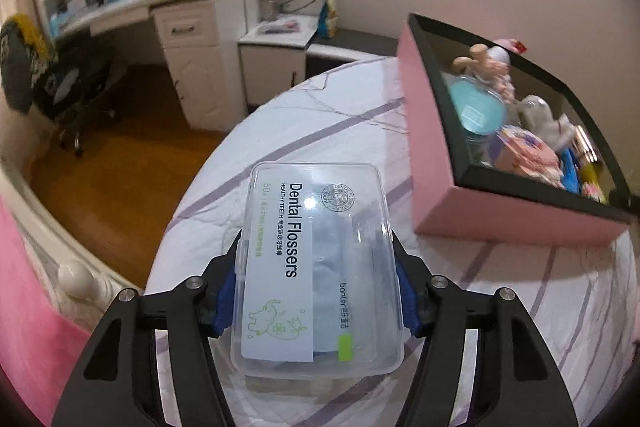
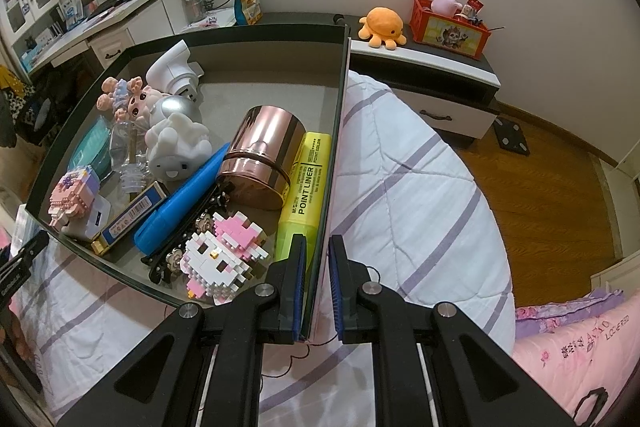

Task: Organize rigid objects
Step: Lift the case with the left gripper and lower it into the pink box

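Bed [image 1: 352, 131] with the striped quilt is filling the lower half of both views. Pink storage box [image 1: 436, 147] is sitting on it, upper right of the left wrist frame, centre-left of the right wrist frame, already packed with toys, a copper tin [image 2: 262, 155], a yellow highlighter [image 2: 306, 183] and a blue pen [image 2: 180, 199].

Right gripper [image 2: 316, 291] is clamping the box's right wall, jaws nearly closed with the thin wall between the pads, bracing it.

Left gripper [image 1: 316, 283] is holding the clear dental flosser case [image 1: 316, 267] at bottom centre of its frame, jaws about half open, blue pads pressing its long sides. Case looks lifted off the quilt, though that's hard to confirm from this angle.

Risks:
- Smooth plastic case, grip sitting near one end: could pivot or slip out during the carry.
- Box is crowded: case may land on the block figures and tip out.
- Soft quilt: box could be shifting if the right grip lets go.
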